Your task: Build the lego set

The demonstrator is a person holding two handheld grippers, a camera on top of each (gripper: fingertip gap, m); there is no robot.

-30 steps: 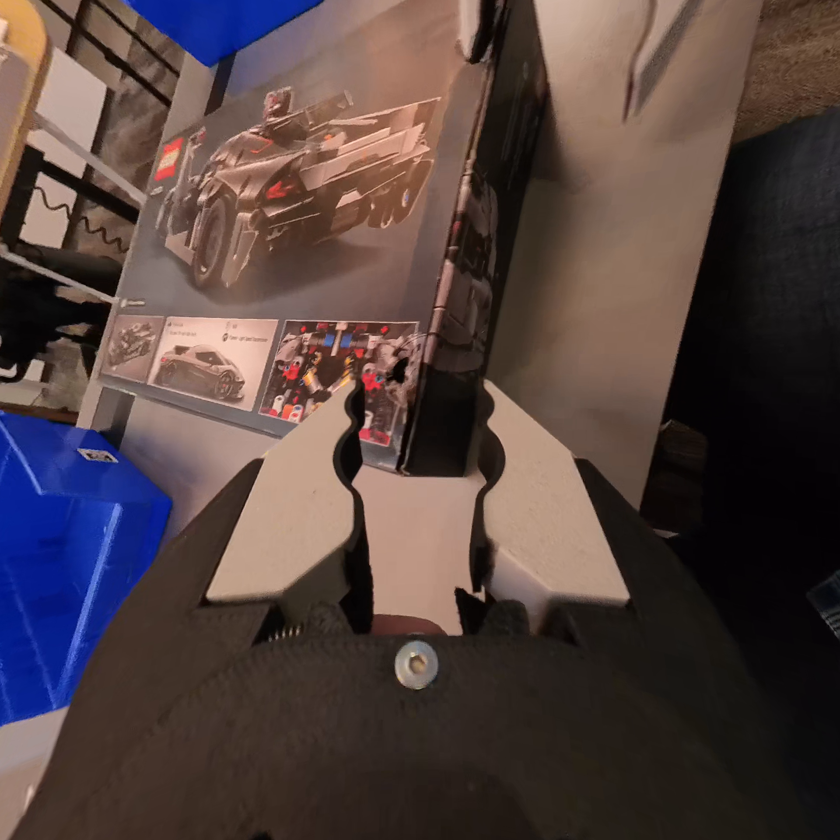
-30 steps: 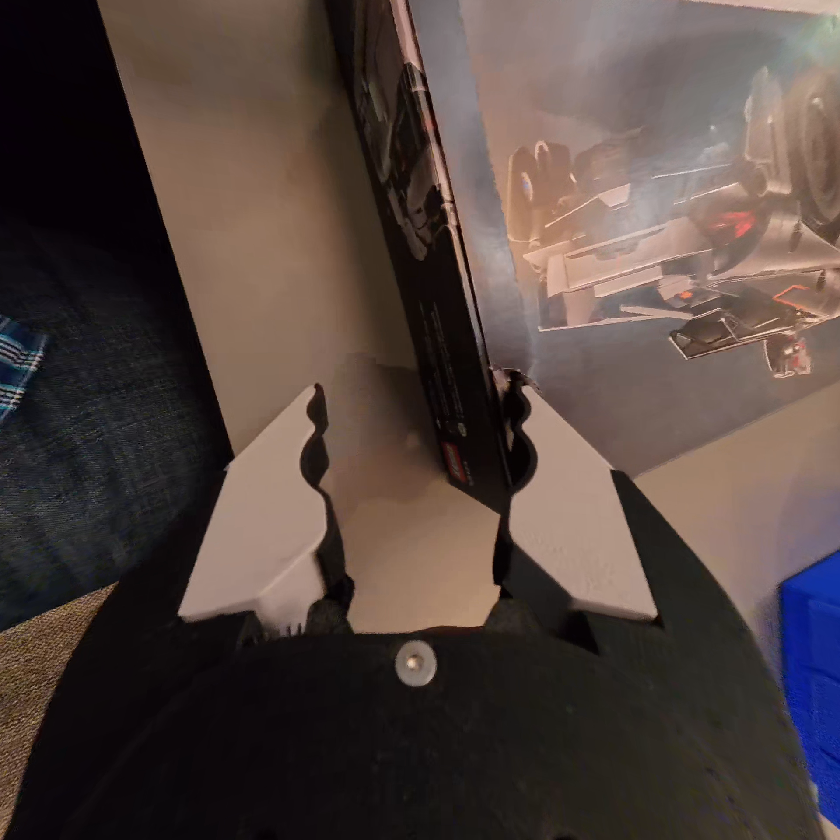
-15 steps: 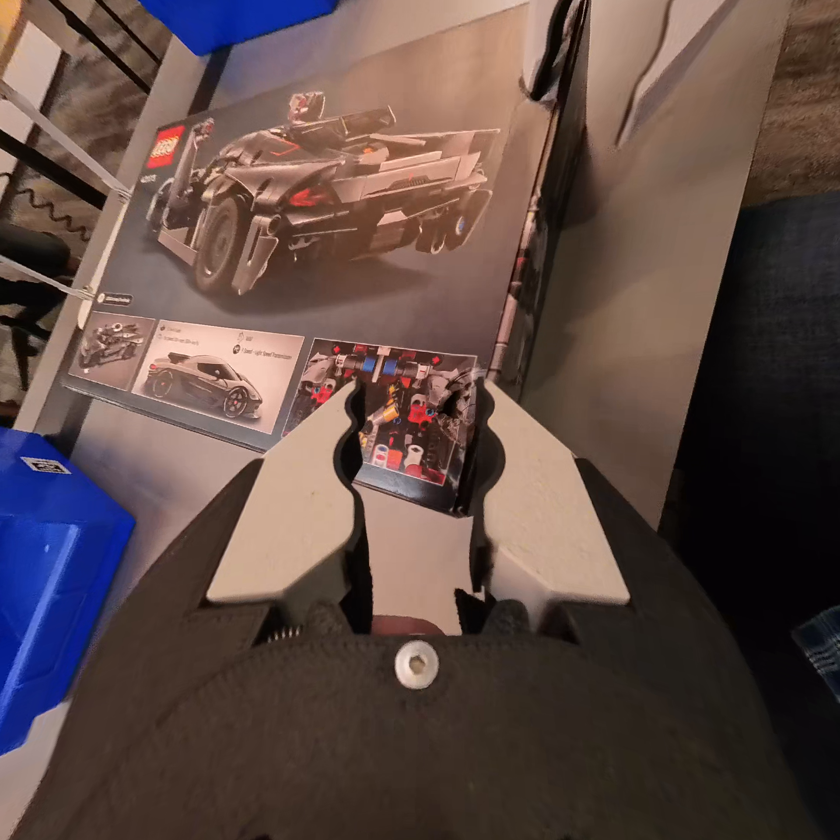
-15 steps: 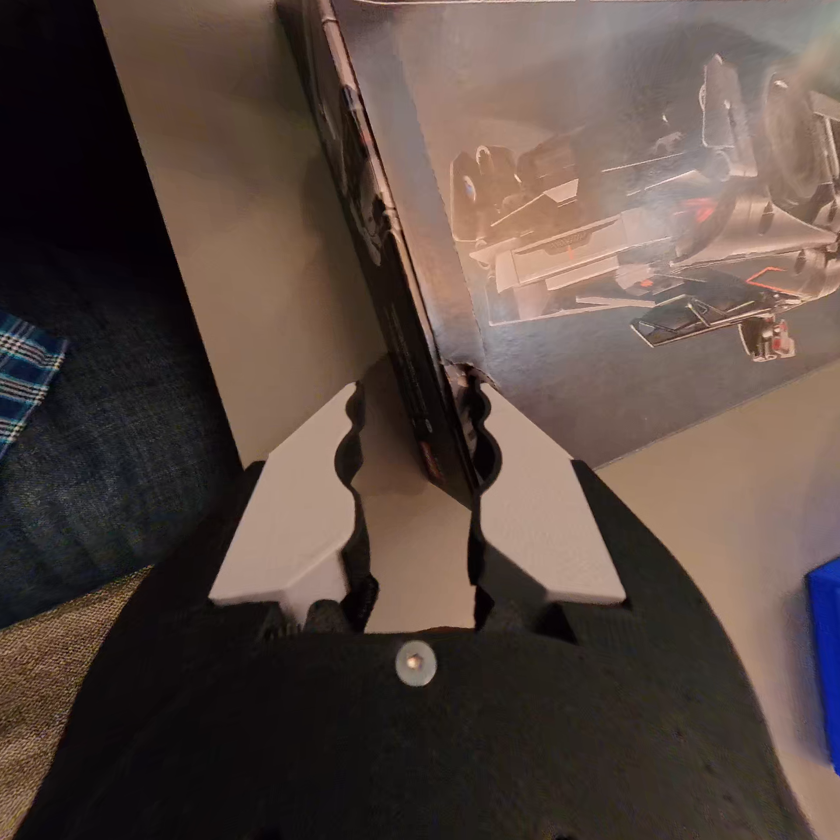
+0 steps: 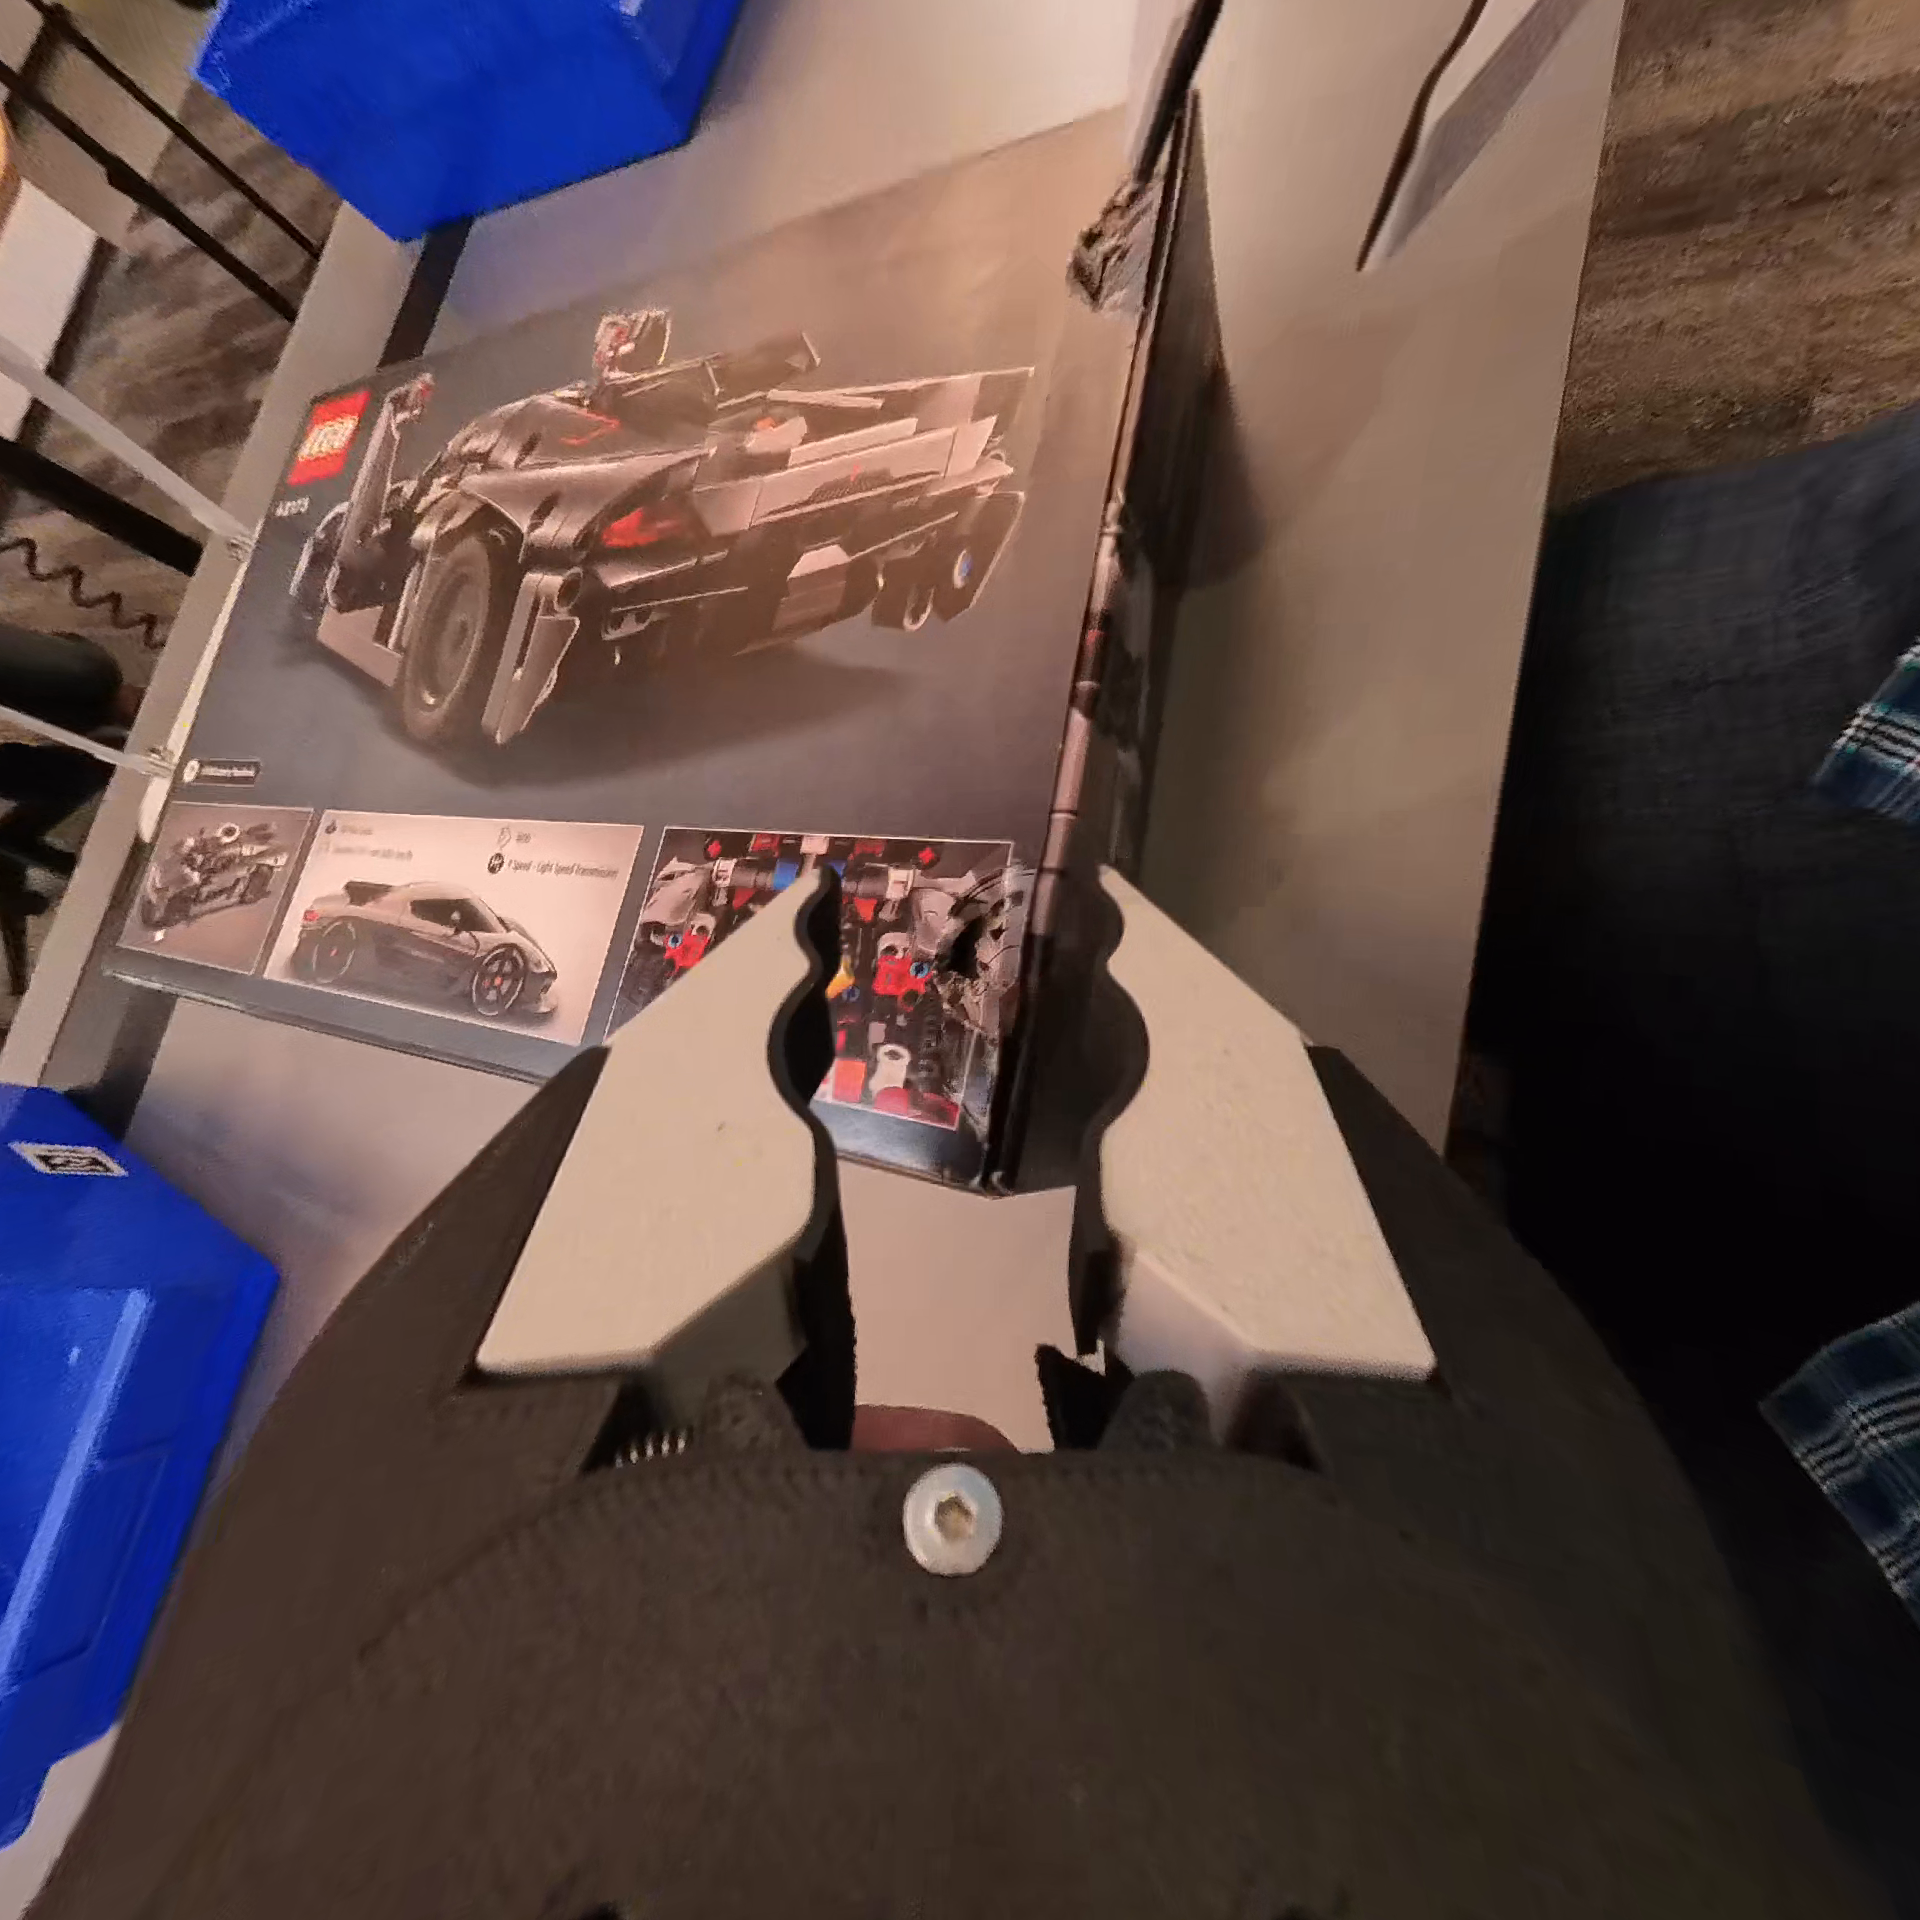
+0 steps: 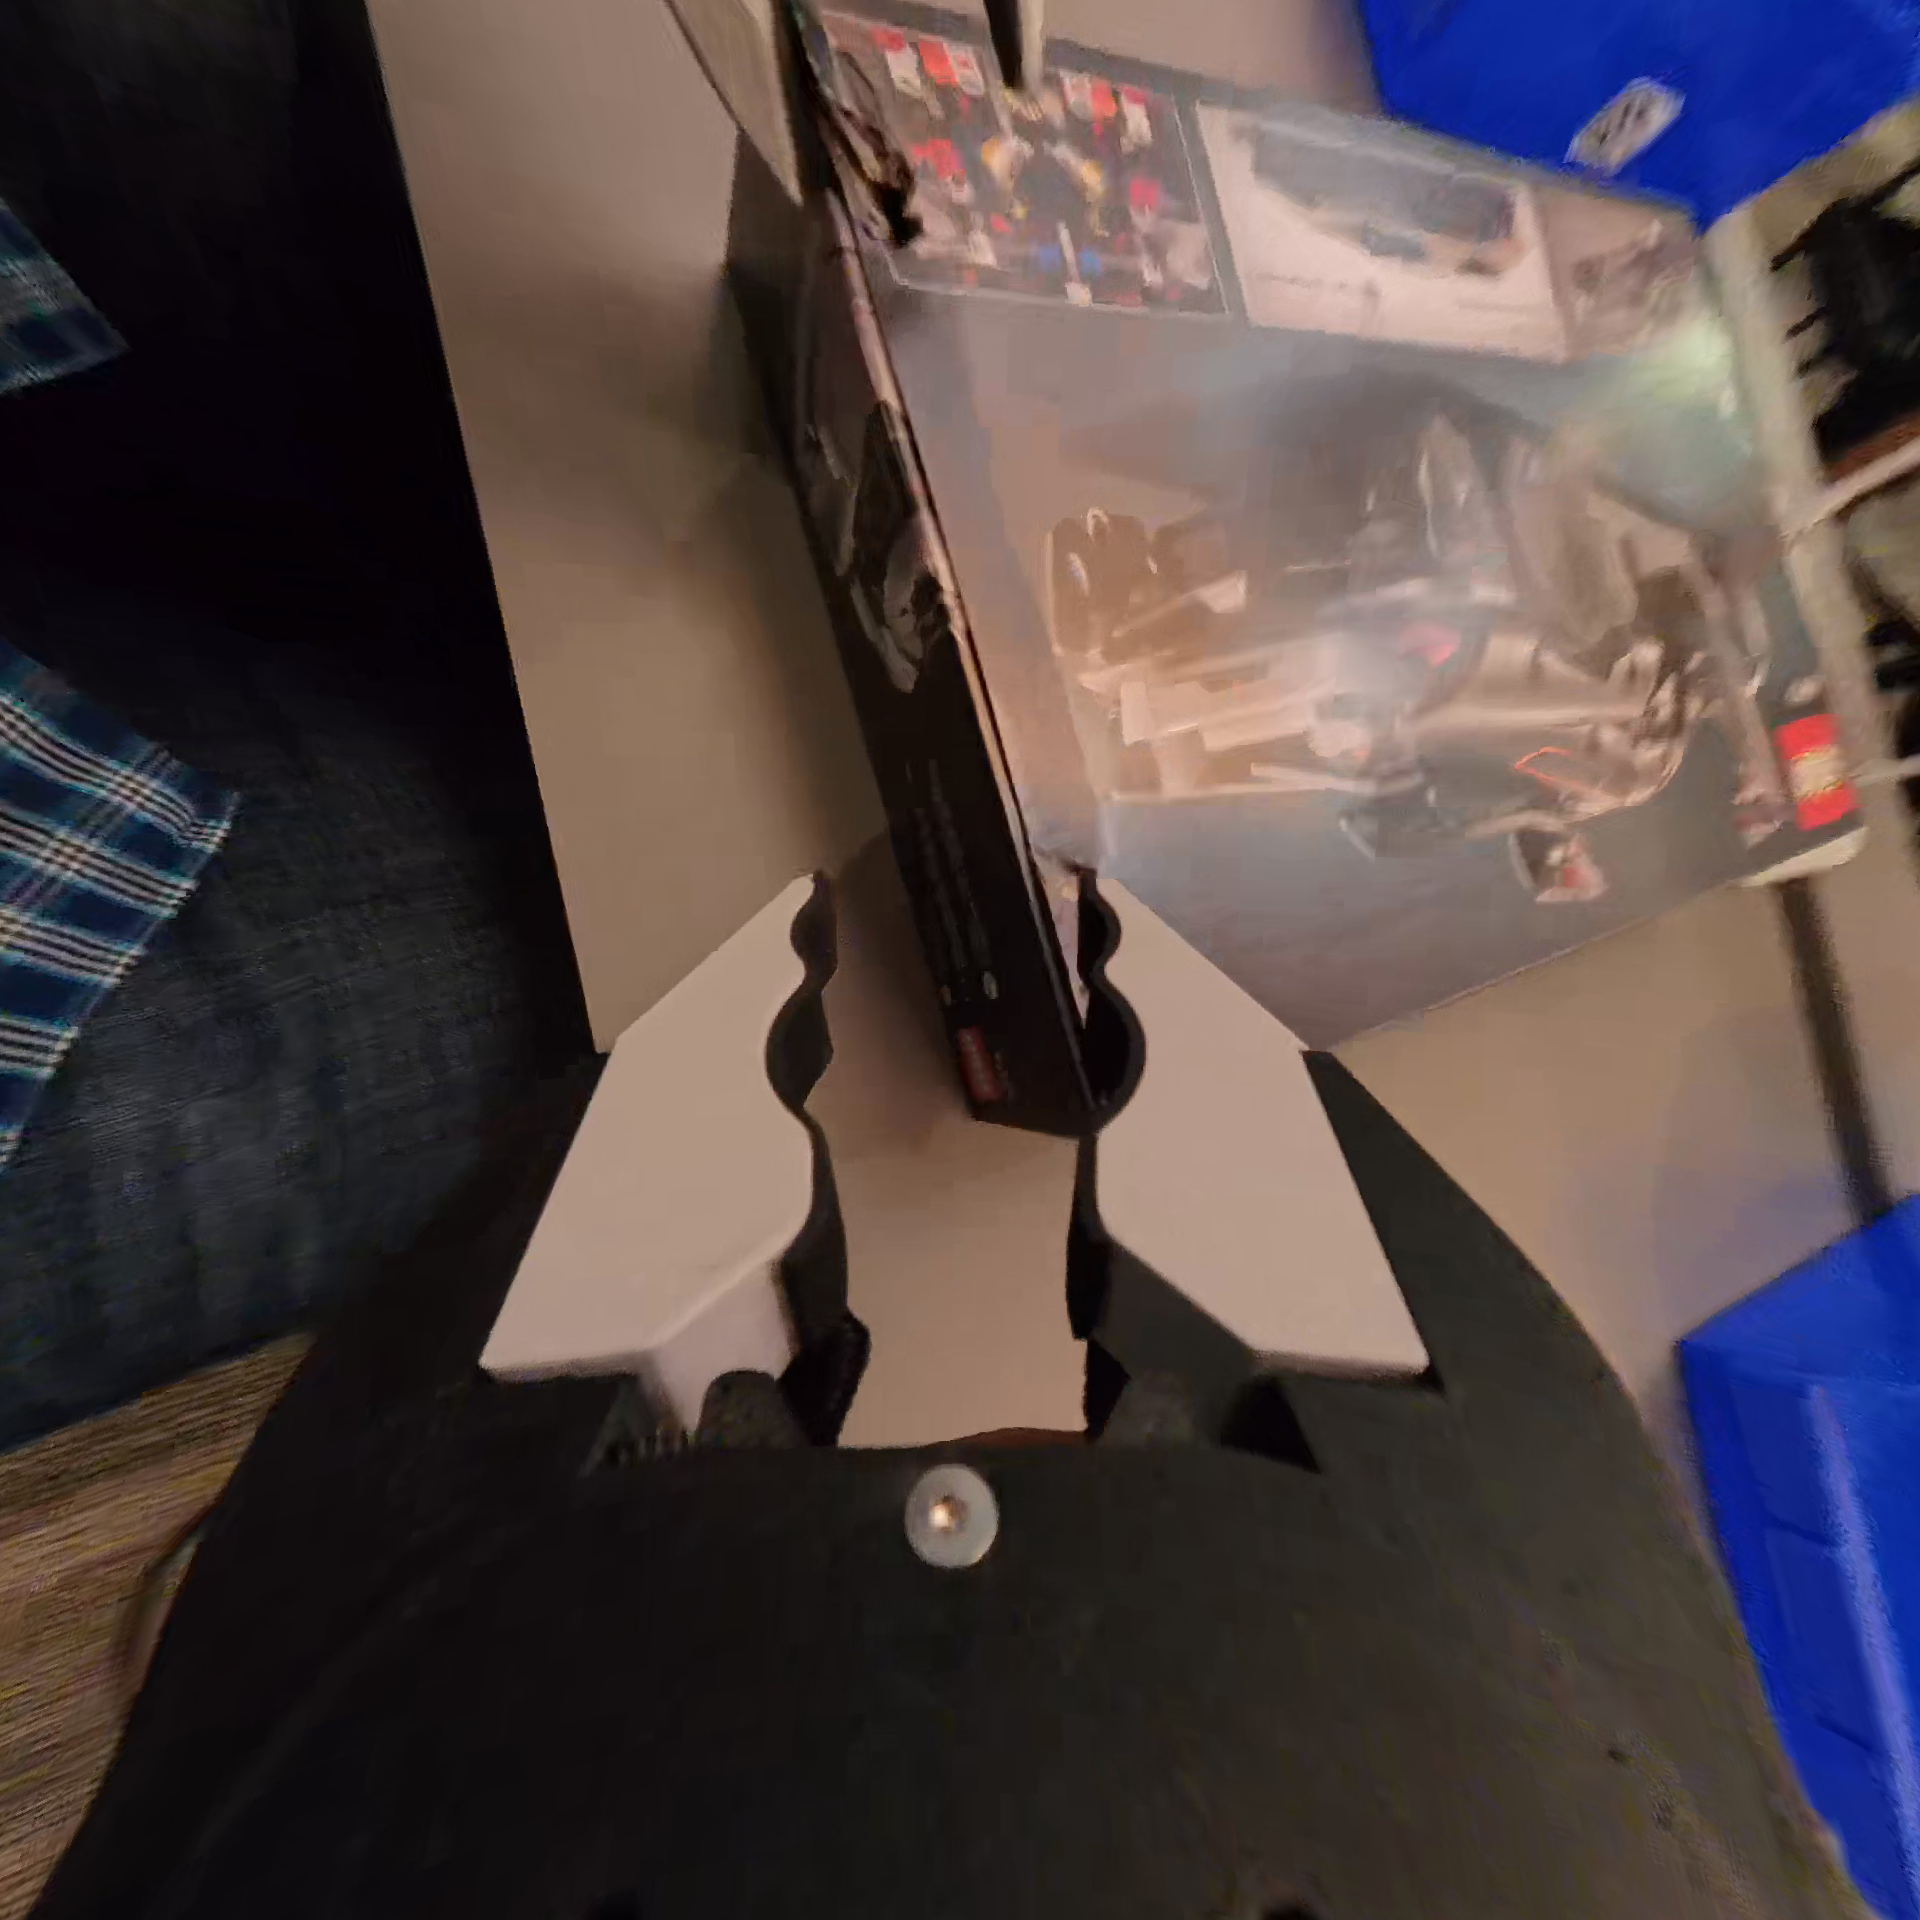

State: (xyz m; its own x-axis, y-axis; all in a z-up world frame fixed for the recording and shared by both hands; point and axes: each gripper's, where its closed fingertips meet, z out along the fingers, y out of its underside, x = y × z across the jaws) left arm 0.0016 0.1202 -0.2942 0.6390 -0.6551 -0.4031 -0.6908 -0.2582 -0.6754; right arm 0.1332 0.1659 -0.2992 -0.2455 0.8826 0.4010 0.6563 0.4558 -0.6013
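Two grippers share one job, so start with what carries it all: the pale table [image 5: 1351,623], running away from you with a dark drop along its right edge. Blue bins [image 5: 94,1351] sit at its left edge and far corner. On it lies the lego box [image 5: 665,665], printed face up, its long dark side standing parallel to that right edge. The box looks unopened, so I judge the step in hand to be getting it open or repositioned.

Your left gripper [image 5: 961,987] straddles the box's near right corner with its fingers [image 5: 675,1164] apart, not pinching. Your right gripper [image 6: 951,997] brackets the opposite end of that same dark side, fingers also apart; the right one seems to touch the box edge, though motion blur makes contact hard to confirm.

Close each pair squarely across the side wall, not on the torn-looking corner [image 5: 987,935], where card may crumple. Squeeze both ends together, keep the box level, and move slowly near the table's edge.
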